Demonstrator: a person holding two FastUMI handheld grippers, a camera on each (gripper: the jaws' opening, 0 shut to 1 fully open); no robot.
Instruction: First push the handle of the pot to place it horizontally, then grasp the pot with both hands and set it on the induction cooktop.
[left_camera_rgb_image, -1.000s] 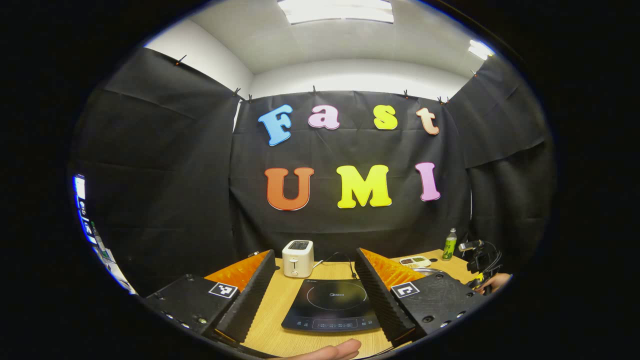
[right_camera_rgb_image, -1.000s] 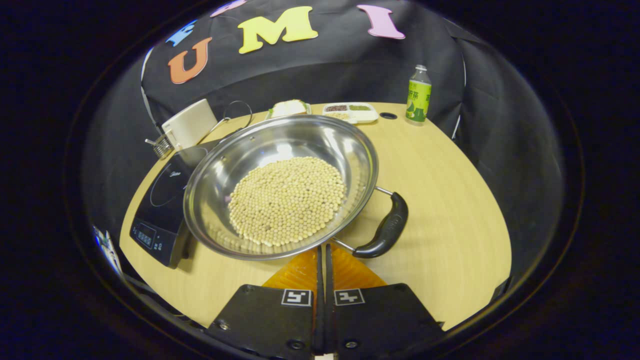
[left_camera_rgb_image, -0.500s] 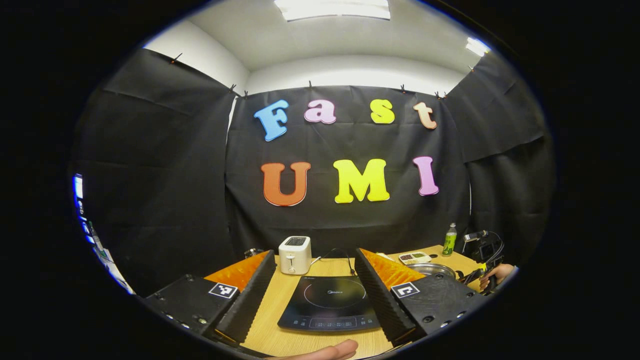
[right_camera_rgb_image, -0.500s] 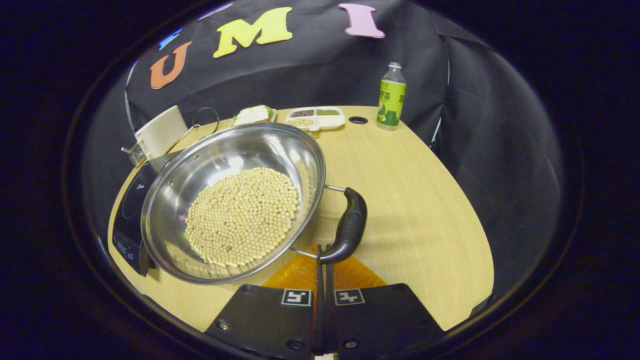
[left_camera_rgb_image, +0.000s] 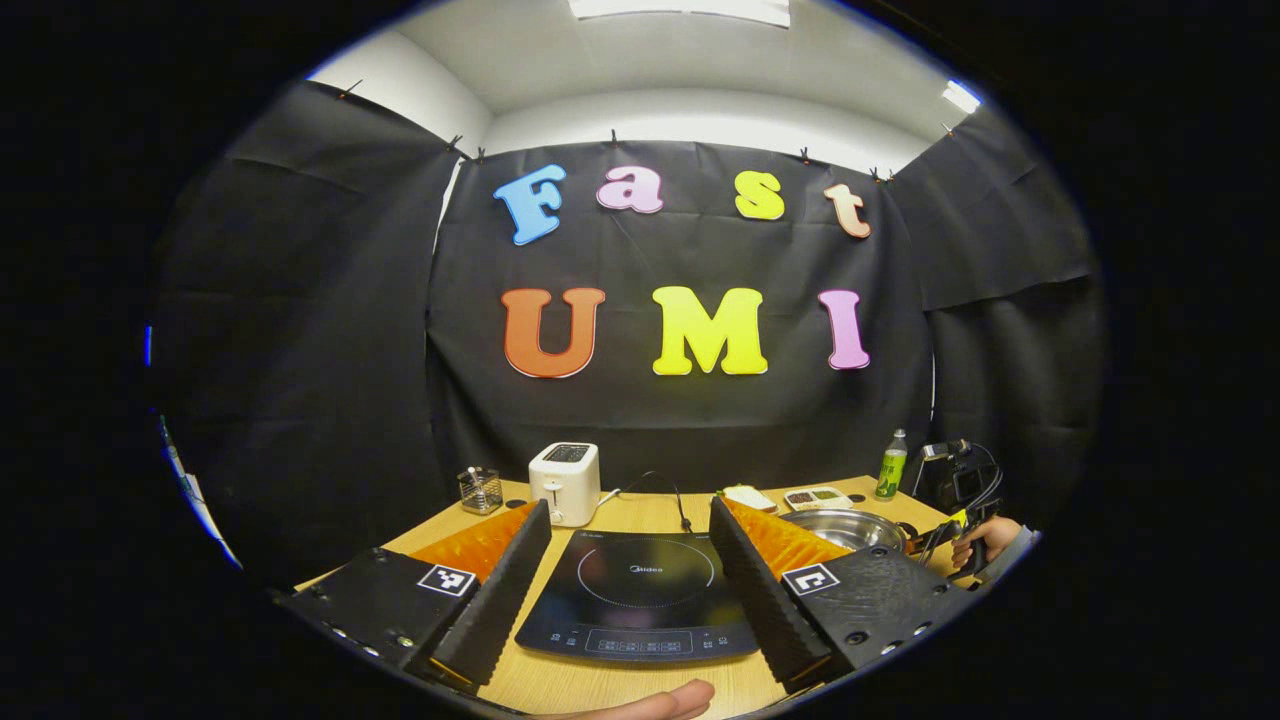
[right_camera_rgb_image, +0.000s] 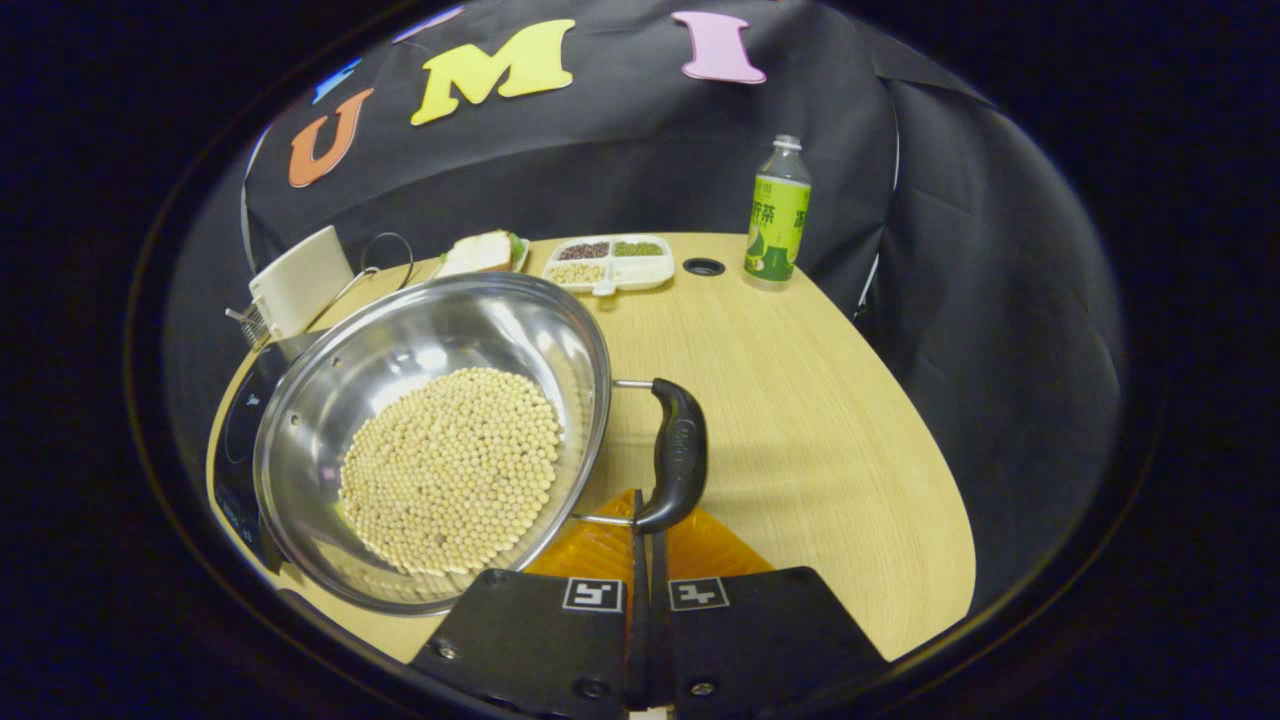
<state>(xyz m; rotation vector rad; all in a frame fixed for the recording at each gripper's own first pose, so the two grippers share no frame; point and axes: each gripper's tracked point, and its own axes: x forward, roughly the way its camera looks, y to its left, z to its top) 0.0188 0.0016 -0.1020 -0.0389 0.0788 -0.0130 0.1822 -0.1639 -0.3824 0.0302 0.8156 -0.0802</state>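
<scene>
**Pot beside cooktop, right gripper tips at its handle**

Right gripper view: round shiny steel pot (right_camera_rgb_image: 430, 440), left-center of frame, holds a bed of small pale beans (right_camera_rgb_image: 450, 470). Its curved black handle (right_camera_rgb_image: 675, 455) sits center, lower end touching the tips of the right gripper (right_camera_rgb_image: 645, 520), fingers pressed together, nothing between them. Light wood-grain surface (right_camera_rgb_image: 820, 430). Left gripper view: left gripper (left_camera_rgb_image: 630, 540) spread wide, ribbed fingers framing the flat glossy black induction cooktop (left_camera_rgb_image: 640, 595) at bottom center; pot at lower right.
</scene>
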